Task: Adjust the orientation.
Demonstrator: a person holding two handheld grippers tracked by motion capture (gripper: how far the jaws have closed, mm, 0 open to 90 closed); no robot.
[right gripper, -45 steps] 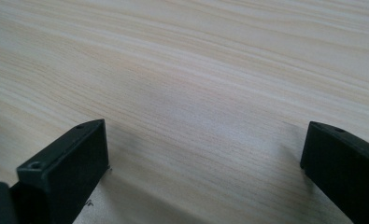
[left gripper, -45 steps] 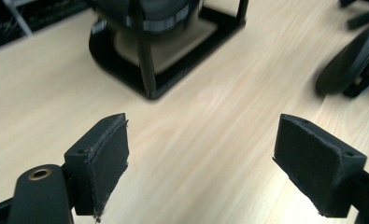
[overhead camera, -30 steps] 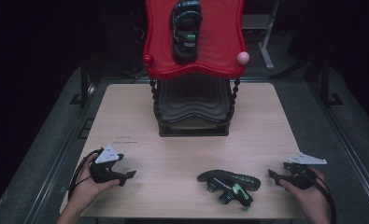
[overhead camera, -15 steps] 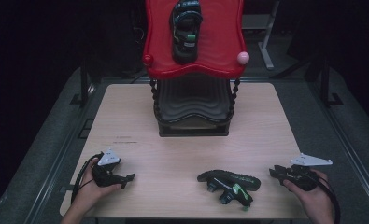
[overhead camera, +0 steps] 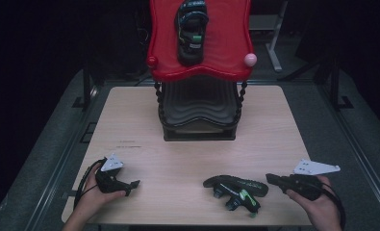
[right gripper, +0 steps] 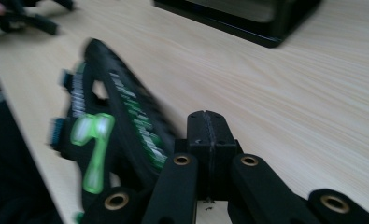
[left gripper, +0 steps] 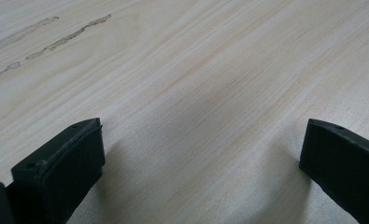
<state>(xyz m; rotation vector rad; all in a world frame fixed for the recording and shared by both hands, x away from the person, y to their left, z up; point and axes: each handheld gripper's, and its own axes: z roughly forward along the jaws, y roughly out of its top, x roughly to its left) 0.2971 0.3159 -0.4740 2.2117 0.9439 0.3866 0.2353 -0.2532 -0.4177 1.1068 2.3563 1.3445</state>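
A black sandal with green trim (overhead camera: 233, 190) lies on the wooden table (overhead camera: 187, 154) near its front edge, right of centre. Its mate (overhead camera: 191, 29) rests on the red top tray (overhead camera: 226, 48) of a black stand. My right gripper (overhead camera: 272, 179) hovers just right of the table sandal (right gripper: 112, 135), apart from it. Its jaws (right gripper: 206, 135) have just been closing and are now shut with nothing between them. My left gripper (overhead camera: 130, 187) sits low at the front left. Its jaws (left gripper: 201, 158) have just been opening and stand wide over bare wood, one finger (left gripper: 60, 168) at each side.
The black stand (overhead camera: 199, 115) with lower shelves stands mid-table at the back; its base (right gripper: 247, 18) lies ahead of my right gripper. A pink knob (overhead camera: 250, 59) sticks out at the red tray's right corner. Faint scuff marks (left gripper: 56, 35) streak the wood.
My right gripper has shut its jaws, risen a little and shifted slightly left toward the sandal. The left hand has hardly moved.
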